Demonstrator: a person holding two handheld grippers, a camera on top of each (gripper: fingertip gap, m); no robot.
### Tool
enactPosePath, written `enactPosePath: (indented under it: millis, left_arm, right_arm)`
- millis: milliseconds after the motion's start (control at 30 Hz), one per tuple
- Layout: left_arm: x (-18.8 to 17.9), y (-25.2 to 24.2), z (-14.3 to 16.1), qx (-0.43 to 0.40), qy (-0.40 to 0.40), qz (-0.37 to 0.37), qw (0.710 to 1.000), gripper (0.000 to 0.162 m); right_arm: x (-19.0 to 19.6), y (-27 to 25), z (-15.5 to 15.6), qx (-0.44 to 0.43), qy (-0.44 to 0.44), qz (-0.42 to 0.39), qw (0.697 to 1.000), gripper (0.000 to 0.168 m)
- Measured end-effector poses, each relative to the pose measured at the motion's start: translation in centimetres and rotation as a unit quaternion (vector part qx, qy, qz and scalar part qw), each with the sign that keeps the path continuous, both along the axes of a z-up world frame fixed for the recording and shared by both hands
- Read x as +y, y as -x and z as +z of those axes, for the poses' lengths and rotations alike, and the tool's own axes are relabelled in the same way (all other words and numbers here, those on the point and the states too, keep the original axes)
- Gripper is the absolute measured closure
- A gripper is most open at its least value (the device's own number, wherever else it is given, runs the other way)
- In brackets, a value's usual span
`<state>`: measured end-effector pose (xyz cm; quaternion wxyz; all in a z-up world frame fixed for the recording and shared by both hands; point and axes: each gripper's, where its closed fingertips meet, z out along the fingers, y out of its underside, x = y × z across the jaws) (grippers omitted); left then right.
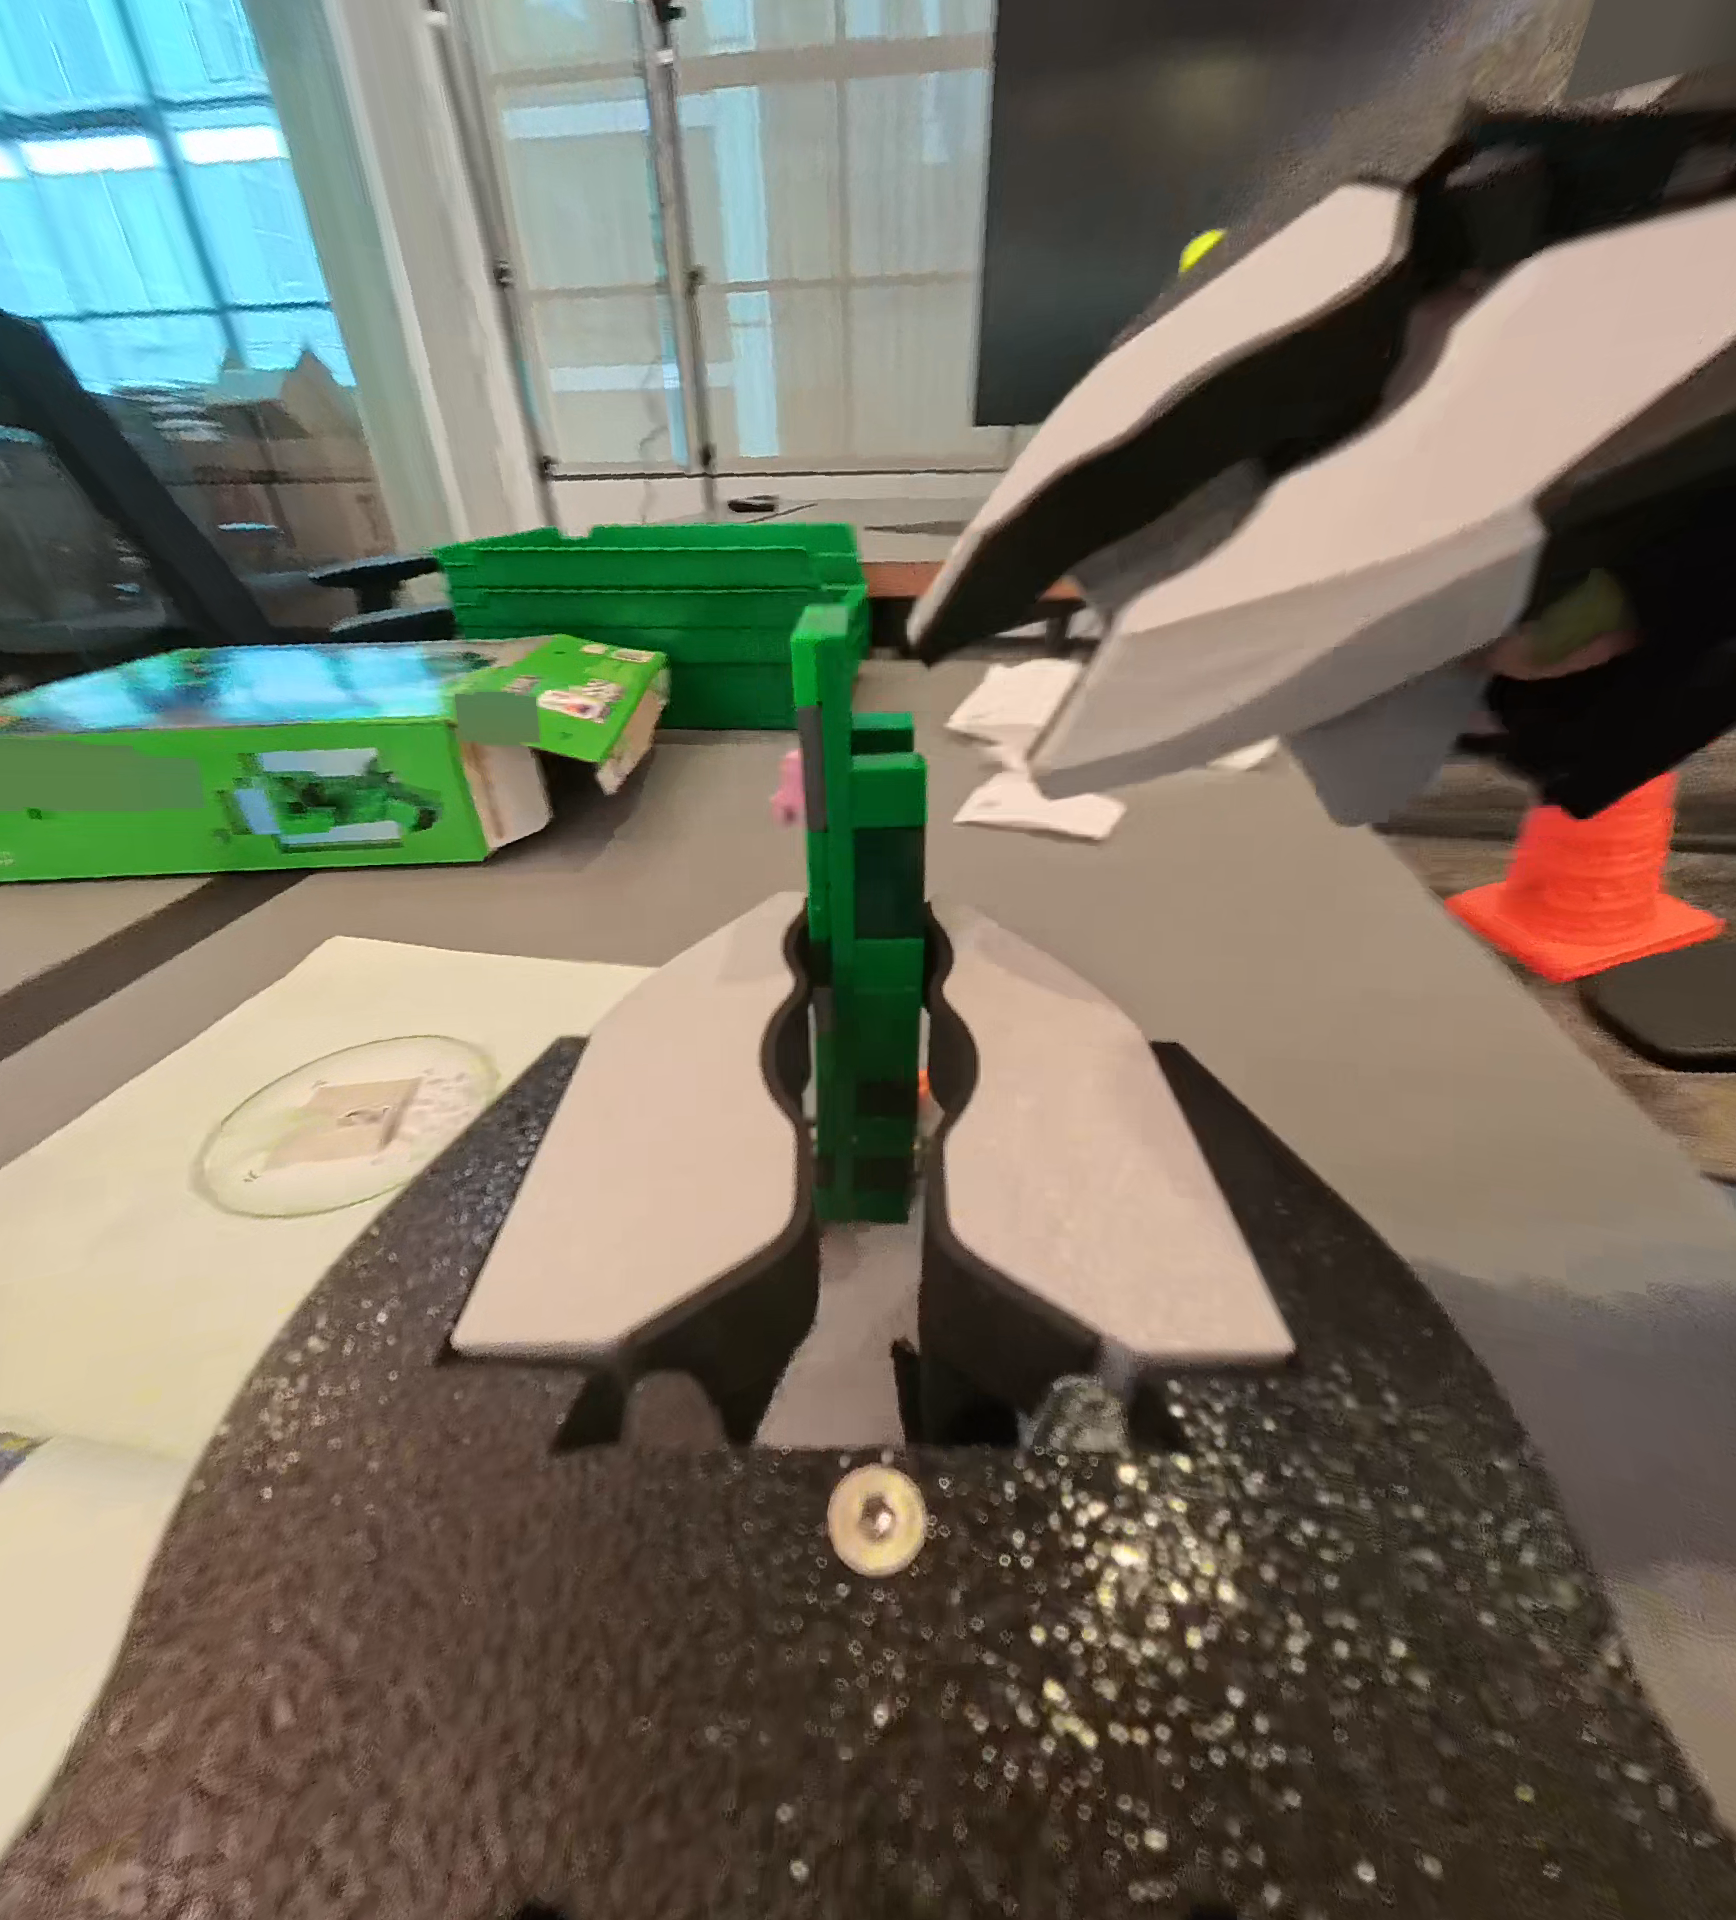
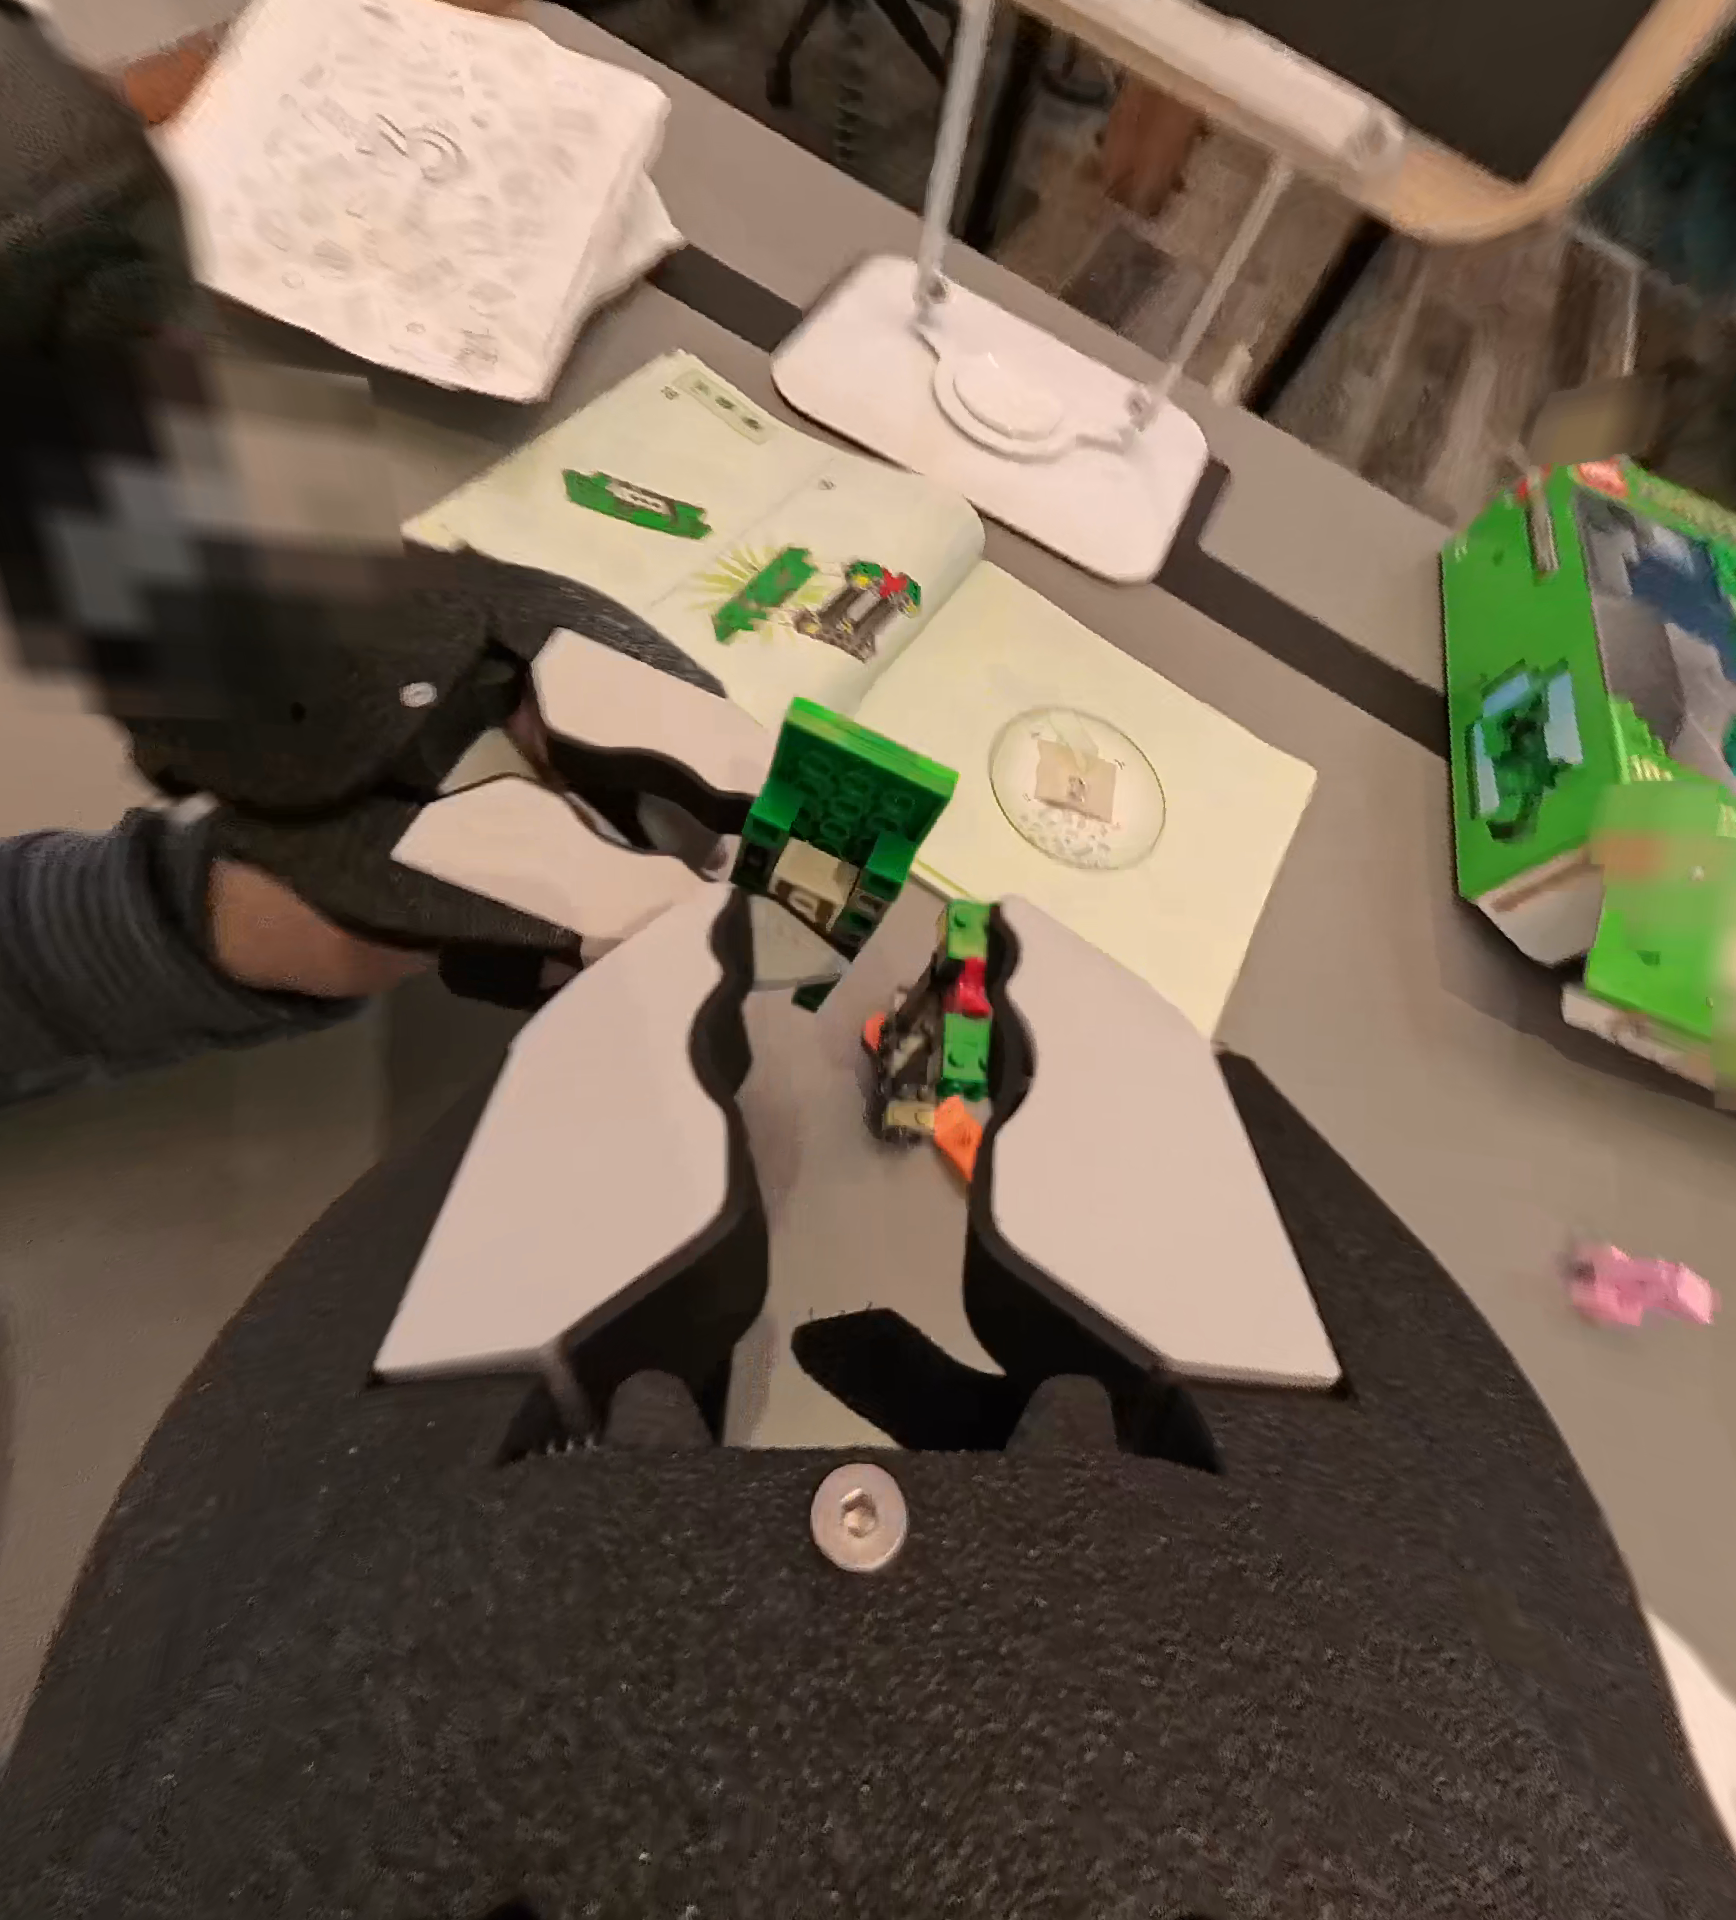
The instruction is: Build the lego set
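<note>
My left gripper is shut on a green lego assembly and holds it upright above the grey table. In the right wrist view the same assembly shows a studded green plate with a tan piece under it, held by the left gripper. My right gripper is open and empty. A small green, red, orange and black sub-assembly lies on the table below, between its fingers and close to the right one. In the left wrist view the right gripper hovers at upper right, jaws apart.
An open instruction booklet lies on the table with a clear round dish on it. The green set box is at the right, with a pink piece near it. A white stand base, stacked green trays and an orange cone are farther off. Left and right tips are no more than a few centimetres apart.
</note>
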<state>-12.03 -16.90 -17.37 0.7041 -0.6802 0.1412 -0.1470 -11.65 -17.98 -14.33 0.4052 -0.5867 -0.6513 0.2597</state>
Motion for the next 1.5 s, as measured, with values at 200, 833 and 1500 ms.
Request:
enactPosePath:
  millis: [200,833,1500]
  left_arm:
    - [-4.1,-2.7,3.2,-0.123,-0.055,-0.248,0.959,0.145]
    - [-5.5,-4.9,3.3,-0.103,-0.063,-0.321,0.939,0.145]
    - [-3.6,2.1,3.6,-0.172,-0.075,-0.162,0.969,0.145]
  right_arm:
    - [-3.5,-0.3,1.2,0.065,0.081,0.156,0.982,0.113]
    - [-6.0,-0.7,2.4,0.105,0.147,0.224,0.958,0.147]
    - [-0.9,-2.0,-1.2,0.096,0.137,0.119,0.979,0.116]
